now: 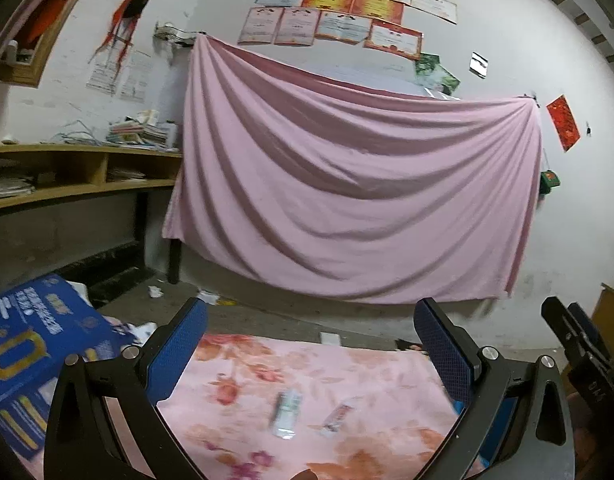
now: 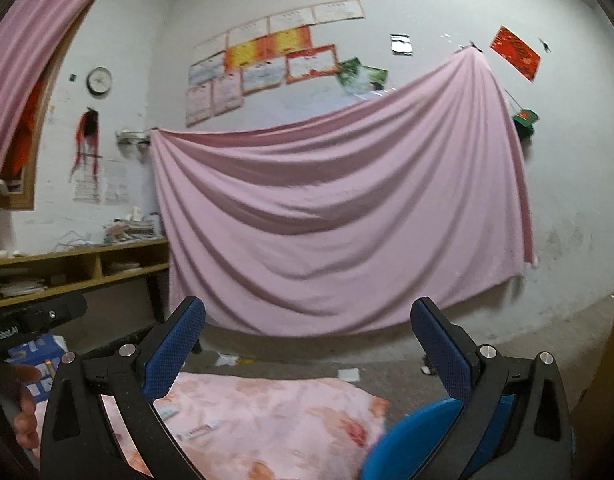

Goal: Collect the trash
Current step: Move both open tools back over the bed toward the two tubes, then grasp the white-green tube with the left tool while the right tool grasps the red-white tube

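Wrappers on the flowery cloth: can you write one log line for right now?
left gripper: jaws open, empty | right gripper: jaws open, empty | two wrappers lying on flowery cloth | none picked up yet

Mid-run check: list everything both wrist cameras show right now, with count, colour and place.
Floral cloth: one, pink, under both grippers.
Wrappers: two, pale, lying on the floral cloth.
Paper scraps: several, white, on the floor beyond the cloth.
Box: one, blue, left of the cloth.
Hanging sheet: one, pink, draped on the back wall.
Certificates: about a dozen, on the wall above the sheet.
Clock: one, white face, on the wall at left.
Shelf: one, wooden, left wall, papers stacked on it.
Blue round object: one, bottom right, unclear.
Left gripper: open, empty.
Right gripper: open, empty.
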`<action>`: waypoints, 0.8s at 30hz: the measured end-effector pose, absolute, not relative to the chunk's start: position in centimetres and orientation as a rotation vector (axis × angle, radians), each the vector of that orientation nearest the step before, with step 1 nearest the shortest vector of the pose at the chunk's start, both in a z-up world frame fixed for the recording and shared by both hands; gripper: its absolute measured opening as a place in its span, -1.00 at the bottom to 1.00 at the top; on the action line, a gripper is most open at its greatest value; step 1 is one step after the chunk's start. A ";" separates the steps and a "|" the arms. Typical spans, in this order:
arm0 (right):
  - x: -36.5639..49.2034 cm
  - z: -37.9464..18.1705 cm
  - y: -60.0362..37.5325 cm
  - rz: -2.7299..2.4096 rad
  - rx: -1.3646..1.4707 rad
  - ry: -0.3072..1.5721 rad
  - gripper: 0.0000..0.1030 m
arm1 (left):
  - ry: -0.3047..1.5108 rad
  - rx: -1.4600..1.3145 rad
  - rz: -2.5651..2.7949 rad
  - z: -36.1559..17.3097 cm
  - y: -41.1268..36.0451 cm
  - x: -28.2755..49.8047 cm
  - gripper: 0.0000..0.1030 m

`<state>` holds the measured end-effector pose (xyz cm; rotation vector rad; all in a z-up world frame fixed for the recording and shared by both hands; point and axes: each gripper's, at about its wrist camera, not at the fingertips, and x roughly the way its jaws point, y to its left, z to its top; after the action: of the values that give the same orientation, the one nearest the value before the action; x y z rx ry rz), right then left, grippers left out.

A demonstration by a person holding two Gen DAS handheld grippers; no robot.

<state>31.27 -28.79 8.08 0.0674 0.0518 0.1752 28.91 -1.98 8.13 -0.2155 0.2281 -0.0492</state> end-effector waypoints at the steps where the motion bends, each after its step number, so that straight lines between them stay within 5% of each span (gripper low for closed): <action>1: 31.4 8.1 -28.2 0.182 0.059 0.046 1.00 | 0.228 -0.214 -0.044 8.0 -1.6 28.9 0.96; 24: 34.7 5.0 -20.1 0.273 -0.133 0.142 1.00 | 0.386 -0.112 -0.066 3.3 1.5 32.4 0.96</action>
<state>34.72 -20.14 4.99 -0.1330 0.1418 0.2725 32.37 1.52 3.26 -0.1123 0.3862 -0.0660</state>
